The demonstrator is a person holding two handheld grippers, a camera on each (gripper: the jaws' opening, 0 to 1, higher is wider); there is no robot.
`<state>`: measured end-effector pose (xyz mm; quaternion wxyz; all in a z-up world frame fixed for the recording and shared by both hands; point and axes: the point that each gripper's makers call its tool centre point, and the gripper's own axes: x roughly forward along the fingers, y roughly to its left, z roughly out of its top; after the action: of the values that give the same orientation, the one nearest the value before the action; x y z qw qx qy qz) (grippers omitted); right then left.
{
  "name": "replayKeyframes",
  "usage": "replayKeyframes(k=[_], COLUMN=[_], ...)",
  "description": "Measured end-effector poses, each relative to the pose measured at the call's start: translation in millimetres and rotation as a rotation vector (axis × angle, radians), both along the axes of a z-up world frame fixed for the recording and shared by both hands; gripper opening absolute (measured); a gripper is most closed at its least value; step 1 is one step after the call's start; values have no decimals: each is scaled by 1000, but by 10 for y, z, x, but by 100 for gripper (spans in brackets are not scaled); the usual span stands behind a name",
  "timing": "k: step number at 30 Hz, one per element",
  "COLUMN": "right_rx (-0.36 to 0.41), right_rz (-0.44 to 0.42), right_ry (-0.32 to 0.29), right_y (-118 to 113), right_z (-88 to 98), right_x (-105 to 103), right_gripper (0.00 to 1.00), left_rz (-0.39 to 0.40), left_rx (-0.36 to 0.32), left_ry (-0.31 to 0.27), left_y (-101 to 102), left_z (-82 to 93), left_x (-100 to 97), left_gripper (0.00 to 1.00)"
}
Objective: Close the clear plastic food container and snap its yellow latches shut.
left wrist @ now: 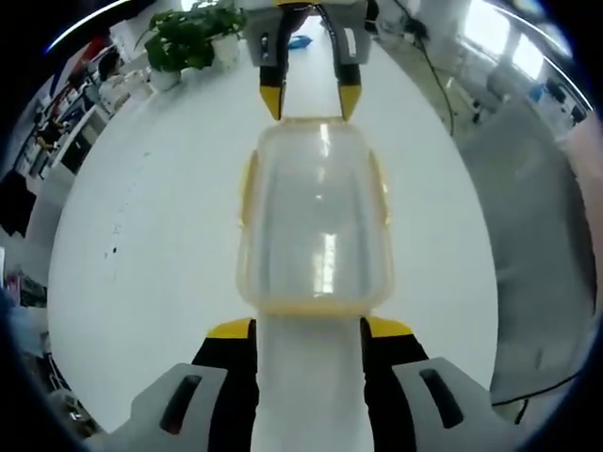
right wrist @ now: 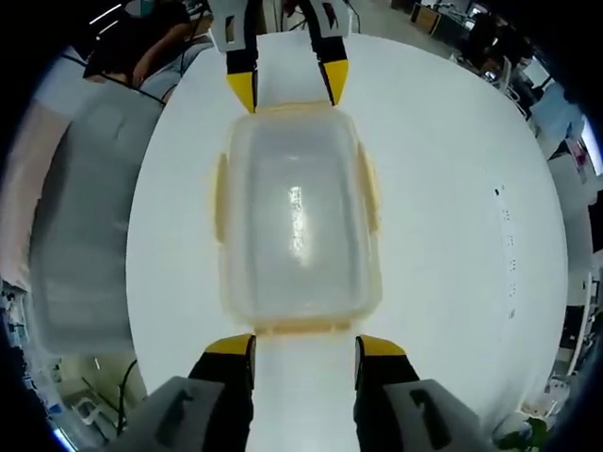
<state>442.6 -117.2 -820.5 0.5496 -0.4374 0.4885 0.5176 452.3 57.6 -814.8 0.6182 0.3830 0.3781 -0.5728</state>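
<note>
Presently on the round white tabletop (left wrist: 141, 235): one clear plastic food container (left wrist: 314, 217), rectangular with rounded corners, lid seated on top, standing near the tabletop's middle and well in from every edge. Yellow latches: one along each long side (left wrist: 249, 184), lying close against the wall, and one at each short end (left wrist: 311, 305); whether any is snapped home cannot be told. Left gripper (left wrist: 309, 330): black jaws with yellow tips, spread wide, one tip to either side of the container's near short end, just beside its end latch; contact cannot be told. Right gripper (right wrist: 303, 347): same make, jaws likewise spread wide at the opposite short end, tips flanking that end latch (right wrist: 303, 327) with bare tabletop between them. Each gripper also shows at the far end of the container in the other's view, the right one in the left gripper view (left wrist: 311, 99) and the left one in the right gripper view (right wrist: 287, 89), their yellow tips right at the container's far corners. Neither gripper is carrying anything. Elsewhere: a potted green plant (left wrist: 188, 38) at the tabletop's far edge in the left gripper view; a dark cable (left wrist: 438, 80) trailing off the edge beyond it; office desks and shelving (left wrist: 66, 132) past the tabletop's rim; a person's grey-clad torso (right wrist: 80, 217) close against the edge in the right gripper view.
</note>
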Motion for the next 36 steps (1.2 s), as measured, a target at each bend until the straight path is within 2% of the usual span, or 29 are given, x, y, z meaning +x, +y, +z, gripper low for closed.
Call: replayKeyframes(k=[4,12,15,19,22,27,32,36], right_rx=[13,66,99,128,148,133,120,106], right_rz=[-13,-39,-47,-39,-38,-32,-29,-4], right_ry=[-27,-71,-65,-62,-59,-47,-40,-37], right_y=[8,145,235,335,393,345,247,184], right_z=[67,169,188,184,170,123,113,78], right_x=[41,108,87,64,54,25,1,-23], right_gripper=[39,37,36,35,34,35,46,59], left_rz=[4,49,60,54,78,84,71,34], left_rx=[-3,-64,-81,-90,-107,-104,-106,-80], left_ry=[3,10,0,-5,-8,25,58,50], left_y=[-3,-106,-138,-172,-206,-177,-176,-186], left_z=[8,110,134,146,154,112,106,60], left_x=[-6,1,21,30,62,52,-23,-75], left_gripper=[40,38,35,36,36,44,52,63])
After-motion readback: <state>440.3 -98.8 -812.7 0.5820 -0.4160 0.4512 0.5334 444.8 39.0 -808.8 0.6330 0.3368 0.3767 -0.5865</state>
